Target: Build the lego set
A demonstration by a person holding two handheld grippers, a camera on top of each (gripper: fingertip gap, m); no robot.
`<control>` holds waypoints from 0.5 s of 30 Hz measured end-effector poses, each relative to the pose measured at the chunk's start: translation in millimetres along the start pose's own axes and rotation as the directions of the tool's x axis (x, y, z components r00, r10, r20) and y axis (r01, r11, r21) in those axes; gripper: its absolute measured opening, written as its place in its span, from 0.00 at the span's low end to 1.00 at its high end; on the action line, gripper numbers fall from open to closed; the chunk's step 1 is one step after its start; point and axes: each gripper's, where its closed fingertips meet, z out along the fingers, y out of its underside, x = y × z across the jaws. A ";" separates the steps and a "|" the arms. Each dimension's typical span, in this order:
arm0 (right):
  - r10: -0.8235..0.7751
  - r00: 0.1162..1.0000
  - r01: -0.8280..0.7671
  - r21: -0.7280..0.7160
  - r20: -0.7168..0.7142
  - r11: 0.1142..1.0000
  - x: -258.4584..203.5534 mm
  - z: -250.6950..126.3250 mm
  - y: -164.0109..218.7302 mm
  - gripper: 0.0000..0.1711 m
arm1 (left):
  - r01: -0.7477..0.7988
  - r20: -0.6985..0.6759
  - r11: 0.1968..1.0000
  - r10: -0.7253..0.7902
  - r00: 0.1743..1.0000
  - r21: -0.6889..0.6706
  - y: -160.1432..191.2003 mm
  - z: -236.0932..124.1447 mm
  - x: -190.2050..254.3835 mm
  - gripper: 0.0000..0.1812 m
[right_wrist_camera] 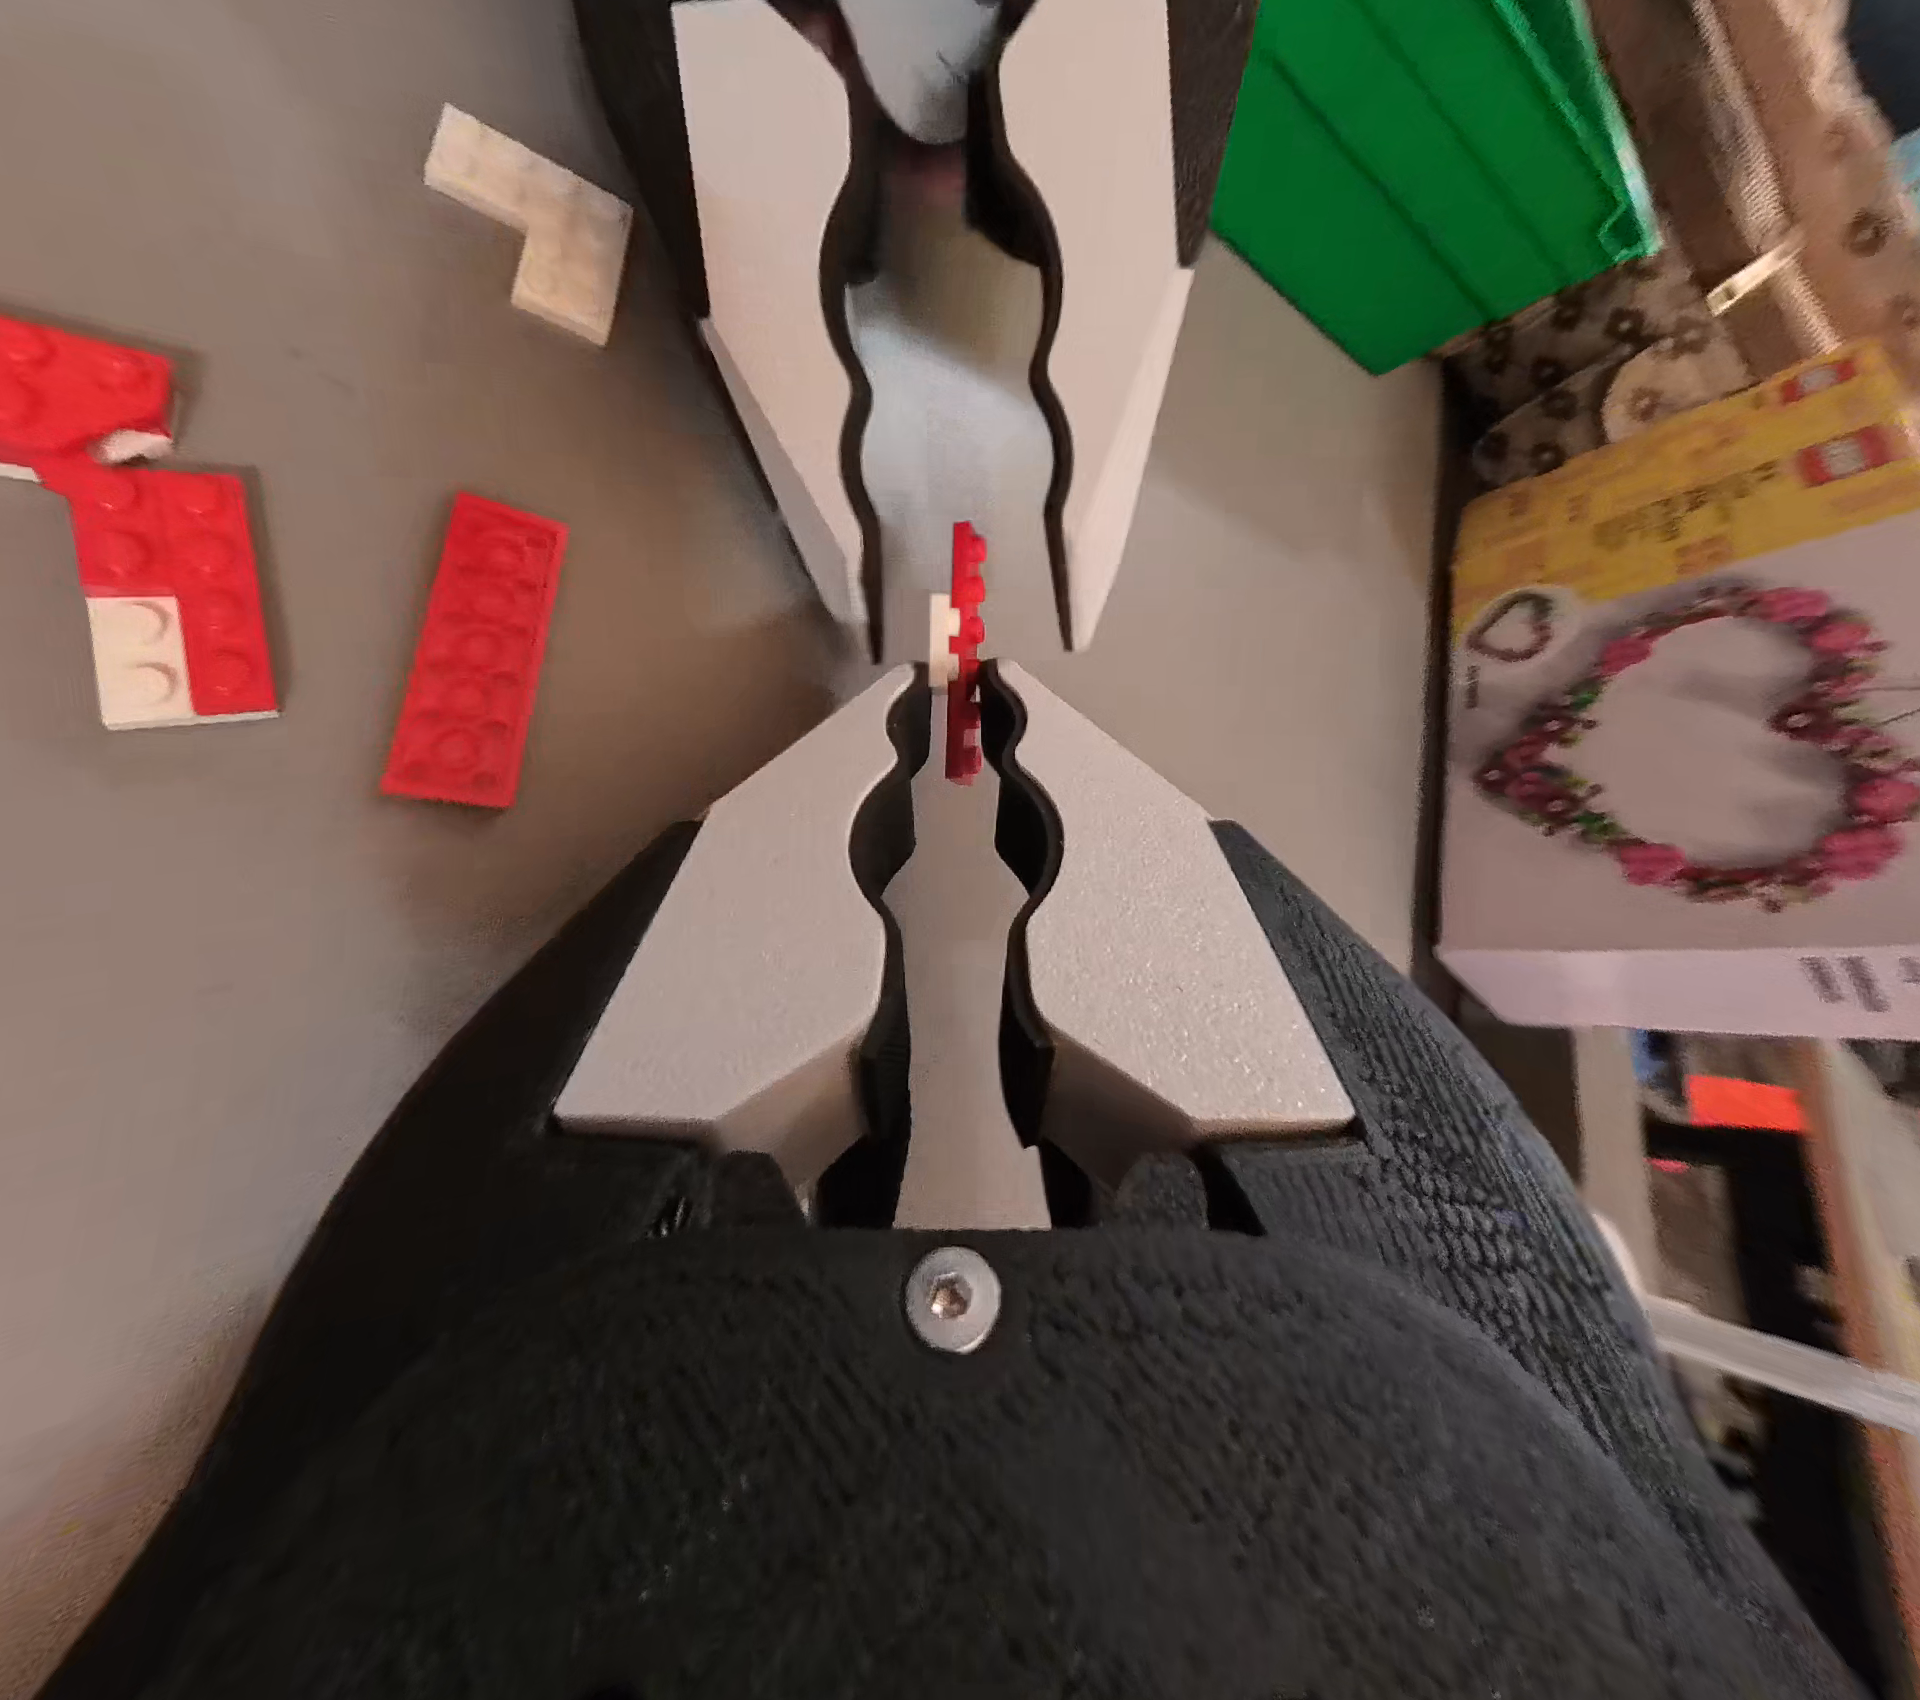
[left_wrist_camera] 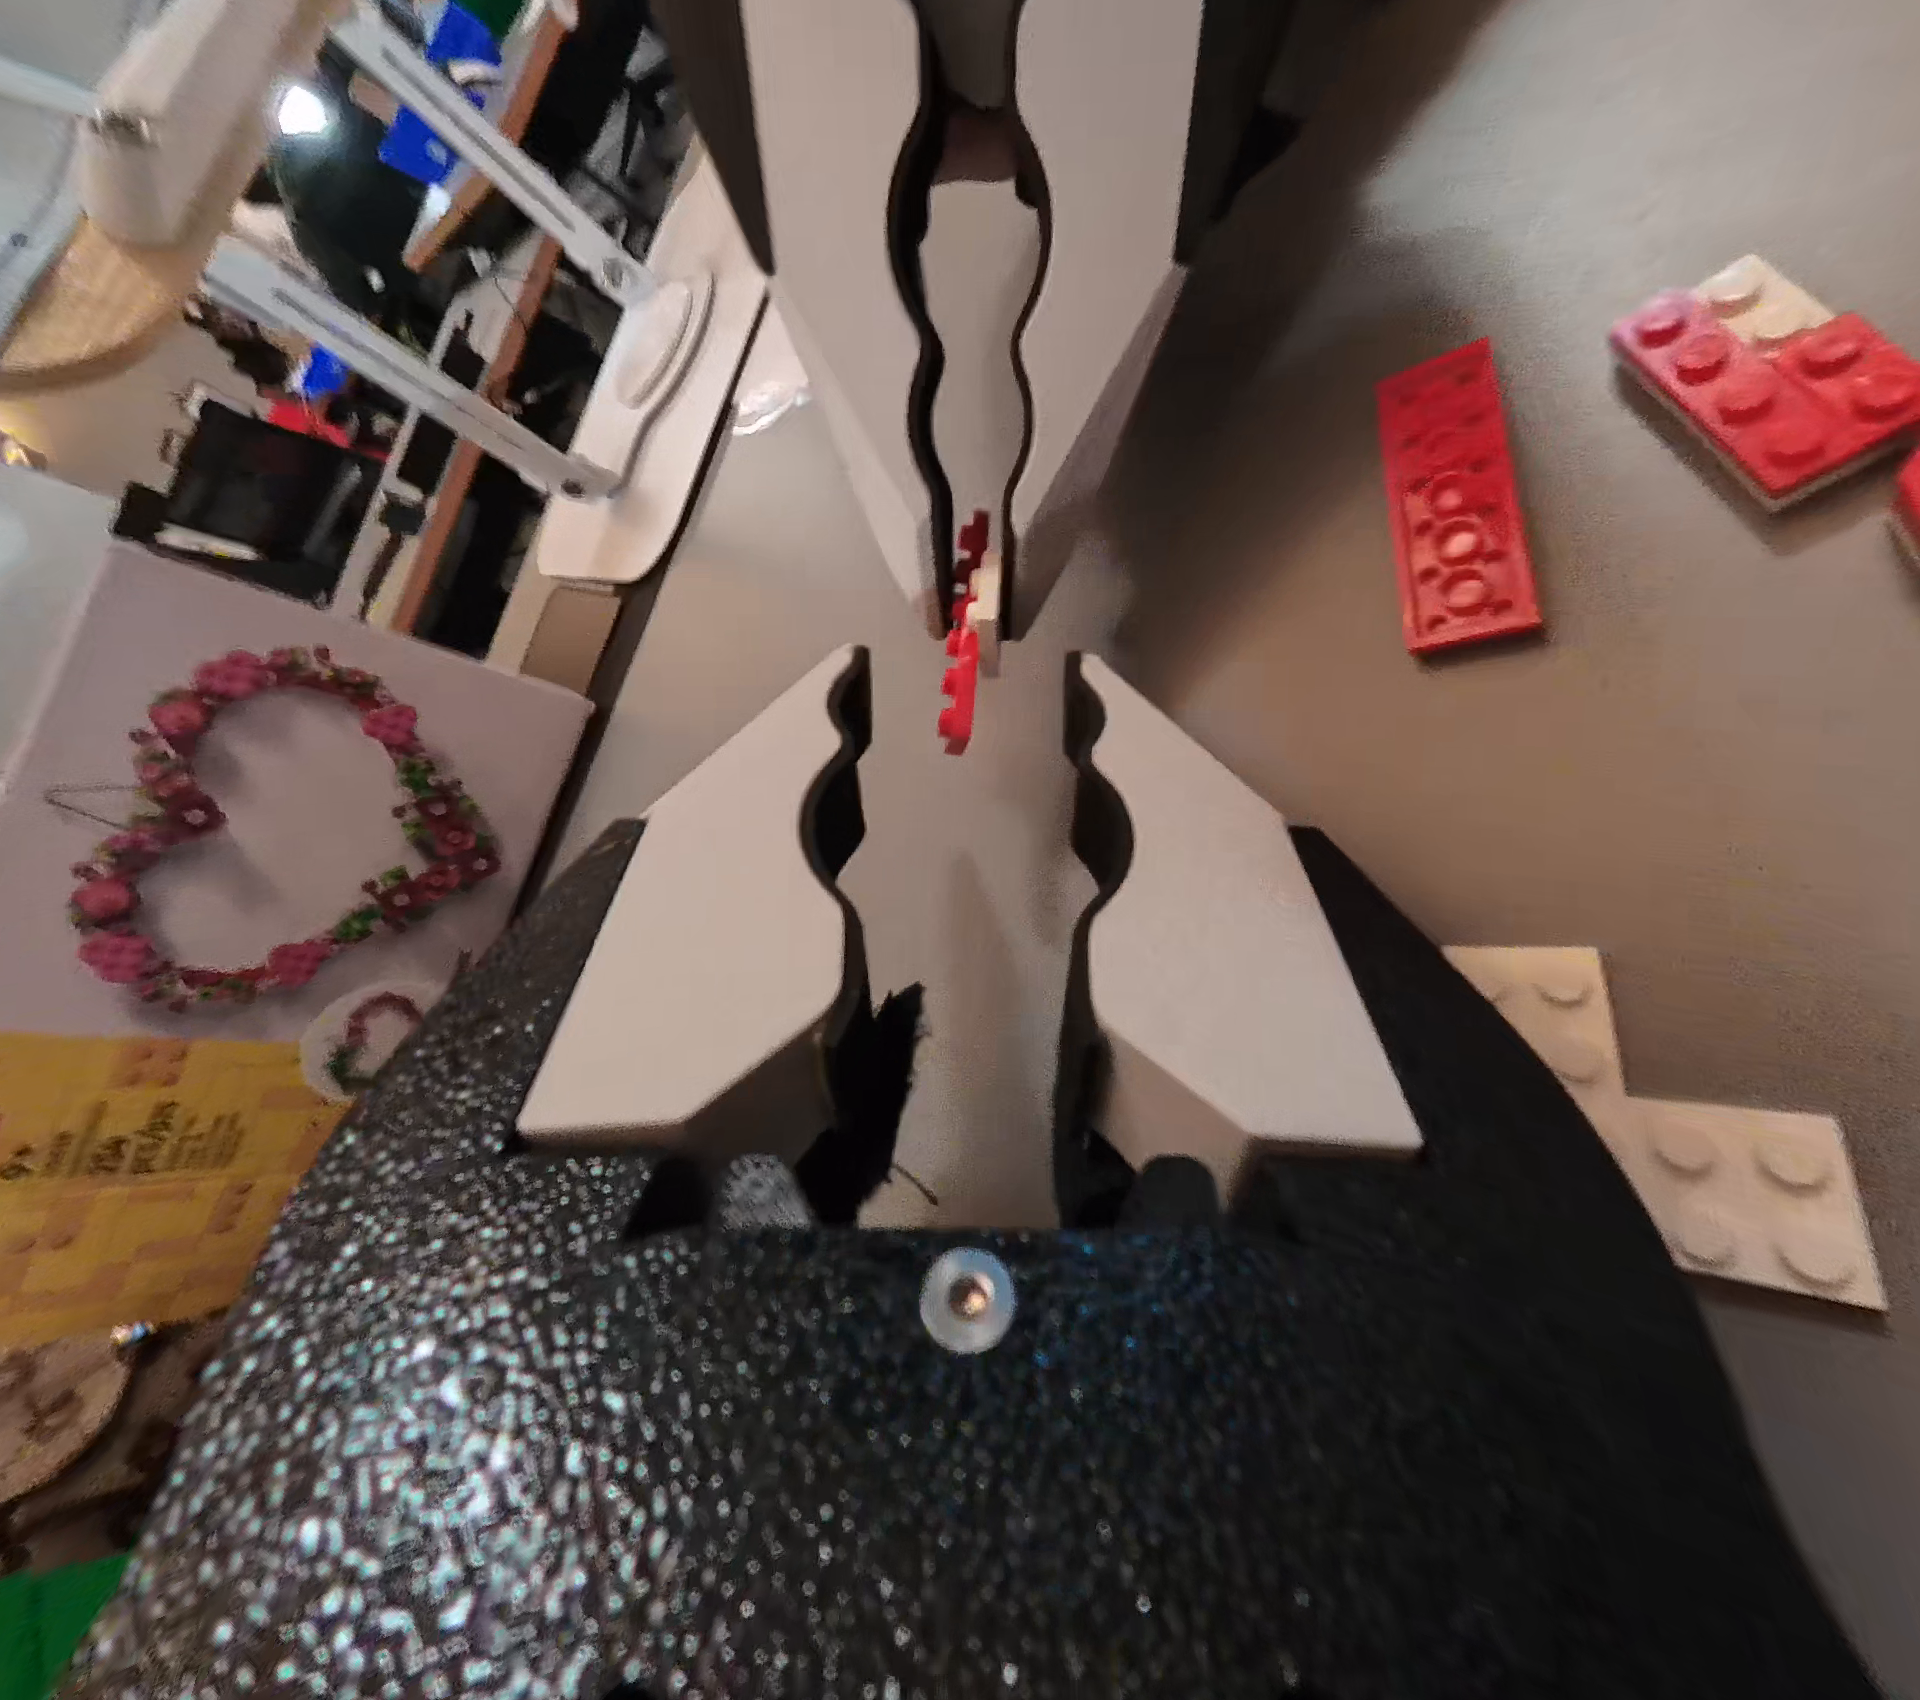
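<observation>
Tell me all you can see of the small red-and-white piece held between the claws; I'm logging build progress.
The red-and-white piece is thin studded plastic plates: red, with a small white plate pressed on one side. It is seen edge-on above the grey table, pinched by the right claw. The left claw, opposite, stands open around its far end.

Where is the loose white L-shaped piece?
The white L-shaped piece lies flat on the grey table, upper left in the right wrist view, above the red plate.
</observation>
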 end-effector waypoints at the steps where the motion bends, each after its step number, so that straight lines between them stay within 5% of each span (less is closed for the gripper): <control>1: -0.020 1.000 0.020 0.023 -0.013 1.000 0.5 -0.7 -3.9 0.05 | -0.033 -0.004 0.999 0.033 0.999 0.025 -3.2 -1.5 2.4 0.20; 4: -0.033 0.998 0.038 0.100 -0.047 0.994 5.7 -8.0 -12.8 0.05 | -0.074 0.011 0.992 0.073 0.997 0.102 -10.9 -9.3 2.4 0.18; 9: 0.144 0.989 -0.150 0.397 0.045 0.905 16.1 -38.5 -48.6 0.04 | 0.159 -0.046 0.922 -0.152 0.987 0.354 -50.6 -33.7 -13.9 0.18; 15: 0.207 0.969 -0.249 0.523 0.138 0.815 17.9 -54.4 -69.6 0.04 | 0.265 -0.093 0.845 -0.251 0.964 0.464 -74.2 -45.6 -20.7 0.11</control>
